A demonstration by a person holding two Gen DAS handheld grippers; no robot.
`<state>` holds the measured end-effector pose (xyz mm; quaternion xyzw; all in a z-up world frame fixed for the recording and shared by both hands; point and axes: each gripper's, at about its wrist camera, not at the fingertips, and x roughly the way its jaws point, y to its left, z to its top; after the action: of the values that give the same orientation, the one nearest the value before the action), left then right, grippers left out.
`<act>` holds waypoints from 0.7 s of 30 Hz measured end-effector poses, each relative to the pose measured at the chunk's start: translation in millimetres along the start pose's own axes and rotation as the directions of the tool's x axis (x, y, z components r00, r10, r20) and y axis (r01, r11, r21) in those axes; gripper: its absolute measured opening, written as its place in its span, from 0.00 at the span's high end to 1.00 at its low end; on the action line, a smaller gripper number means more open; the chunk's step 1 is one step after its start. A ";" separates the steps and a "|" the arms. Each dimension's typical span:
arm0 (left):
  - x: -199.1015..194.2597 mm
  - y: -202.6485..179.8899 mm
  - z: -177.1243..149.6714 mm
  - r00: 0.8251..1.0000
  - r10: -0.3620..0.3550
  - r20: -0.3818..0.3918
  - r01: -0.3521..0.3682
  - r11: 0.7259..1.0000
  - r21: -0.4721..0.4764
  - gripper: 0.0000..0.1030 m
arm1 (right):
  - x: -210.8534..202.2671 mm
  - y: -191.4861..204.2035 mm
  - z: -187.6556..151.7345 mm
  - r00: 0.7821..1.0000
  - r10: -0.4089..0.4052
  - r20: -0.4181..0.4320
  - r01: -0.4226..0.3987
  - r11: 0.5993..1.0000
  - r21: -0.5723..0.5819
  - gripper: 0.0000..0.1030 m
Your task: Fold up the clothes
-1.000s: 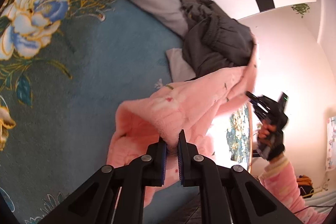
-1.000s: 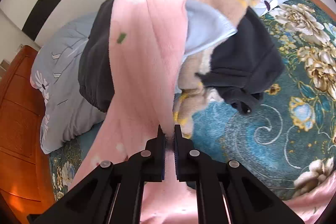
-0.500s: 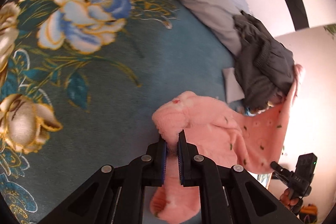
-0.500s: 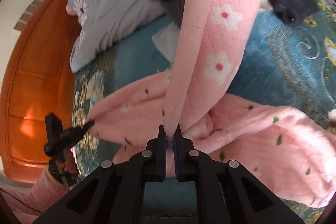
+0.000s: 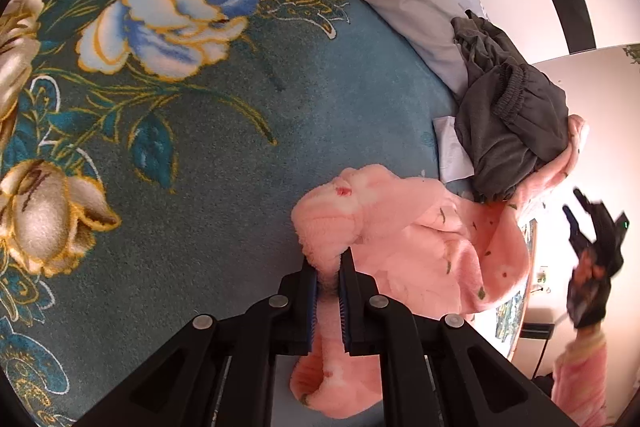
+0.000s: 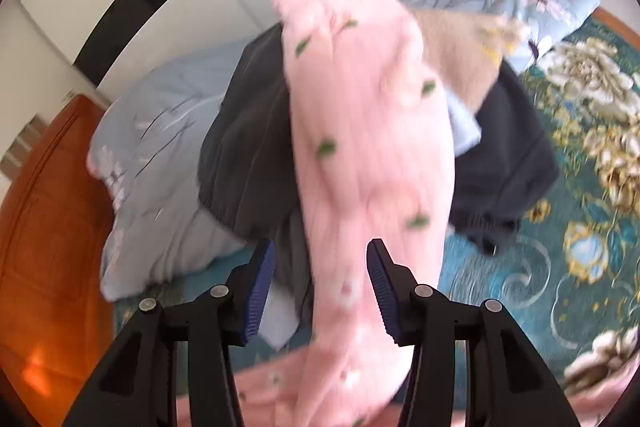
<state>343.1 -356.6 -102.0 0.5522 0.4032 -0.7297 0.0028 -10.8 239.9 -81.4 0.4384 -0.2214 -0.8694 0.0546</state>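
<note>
A fluffy pink garment with small flowers and green leaves (image 5: 420, 239) lies crumpled on the teal flowered bedspread (image 5: 200, 147). My left gripper (image 5: 329, 267) is shut on a fold of it close to the bedspread. In the right wrist view a long part of the pink garment (image 6: 368, 147) hangs blurred between my right gripper's (image 6: 320, 263) spread blue pads; the jaws are opening and neither pad presses on the cloth. In the left wrist view the right gripper (image 5: 580, 219) shows far right, blurred, in a gloved hand.
A dark grey garment (image 5: 508, 119) heaps behind the pink one, with a beige piece (image 6: 460, 55) and a dark navy garment (image 6: 508, 163) beside it. A pale blue-grey duvet (image 6: 160, 147) lies at the back, an orange wooden headboard (image 6: 44, 227) at the left.
My right gripper has let go of the pink garment and its jaws have spread. The left gripper came down to the bedspread with its fold, then stayed still.
</note>
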 end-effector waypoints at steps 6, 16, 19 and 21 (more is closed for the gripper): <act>-3.5 -4.5 -4.4 1.000 -0.005 -0.002 0.005 1.000 -0.008 0.90 | 31.9 10.1 29.9 0.993 -0.121 0.011 0.121 0.992 -0.040 0.52; -1.6 -22.8 9.3 1.000 -0.004 0.029 0.003 1.000 0.013 0.90 | 3.5 -26.0 42.7 0.998 -0.051 0.023 0.050 0.998 0.033 0.95; -0.1 -34.2 20.0 0.999 -0.021 0.049 0.019 0.999 0.034 0.90 | -47.2 -67.9 50.7 0.994 -0.032 0.103 0.023 0.996 0.086 0.95; 0.5 -45.1 29.1 0.997 -0.039 0.066 0.035 0.998 0.054 0.90 | -87.1 -102.4 53.5 0.985 -0.039 0.170 0.018 0.992 0.126 0.95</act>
<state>299.3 -343.2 -74.1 0.5195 0.3936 -0.7583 -0.0118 10.3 374.8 -33.7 0.3675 -0.2725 -0.8892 -0.0045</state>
